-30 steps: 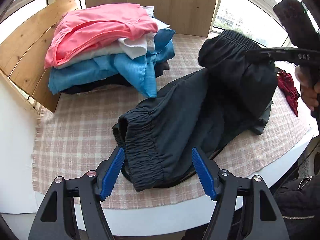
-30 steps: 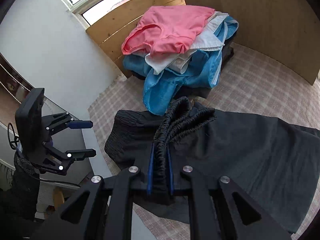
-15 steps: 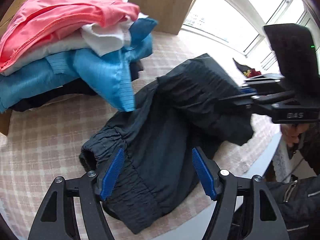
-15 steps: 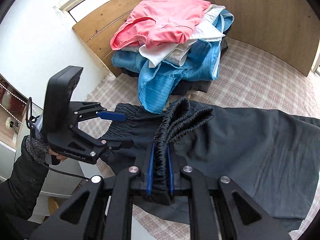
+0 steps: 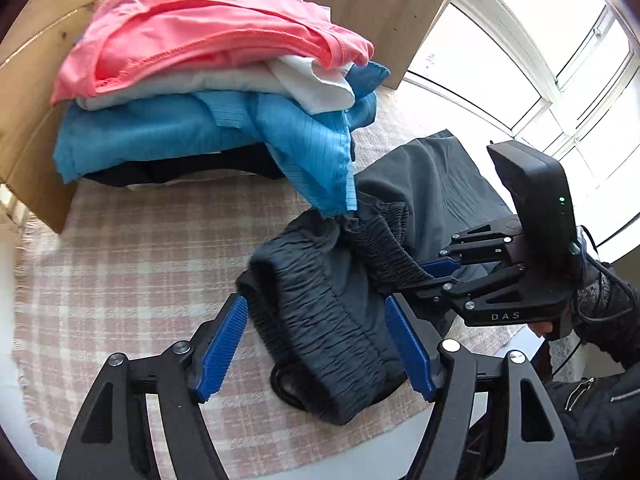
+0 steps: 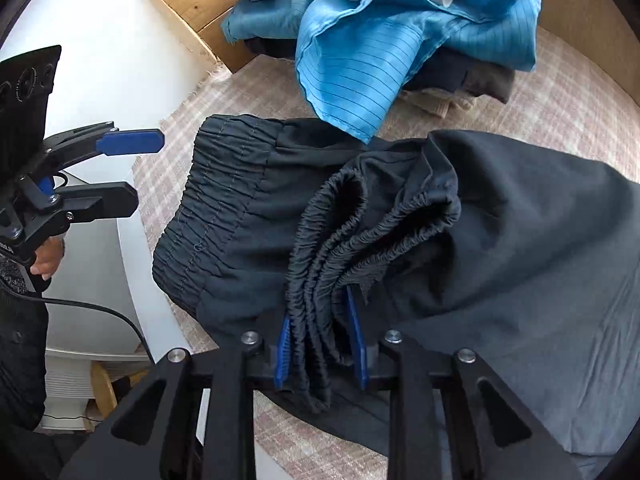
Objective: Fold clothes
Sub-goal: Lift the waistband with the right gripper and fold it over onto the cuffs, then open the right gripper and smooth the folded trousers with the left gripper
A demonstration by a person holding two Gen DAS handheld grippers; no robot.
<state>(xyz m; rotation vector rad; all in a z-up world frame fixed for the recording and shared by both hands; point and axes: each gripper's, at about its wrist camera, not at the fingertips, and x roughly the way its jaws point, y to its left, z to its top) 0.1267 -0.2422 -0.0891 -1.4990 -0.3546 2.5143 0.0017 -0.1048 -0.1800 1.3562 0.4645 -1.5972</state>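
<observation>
Dark grey trousers (image 5: 320, 312) with elastic cuffs lie on the checked cloth (image 5: 132, 272) near the table's front edge. My left gripper (image 5: 316, 348) is open, its blue pads on either side of one gathered cuff, not closed on it. My right gripper (image 6: 322, 344) is shut on the bunched elastic waistband (image 6: 340, 232) and has carried it over onto the cuff end (image 6: 216, 208). In the left wrist view the right gripper (image 5: 436, 276) sits just right of the cuff. In the right wrist view the left gripper (image 6: 120, 172) is open at the table's left edge.
A stack of folded clothes (image 5: 200, 92), pink on top, then white, blue and dark, stands at the back against wooden boards (image 5: 24, 120). A blue corner (image 6: 352, 80) hangs down onto the trousers. Windows (image 5: 520, 60) are behind on the right.
My right gripper has brought the waistband across and down close to the cuff end. My left gripper has moved in nearer the cuff and stays open.
</observation>
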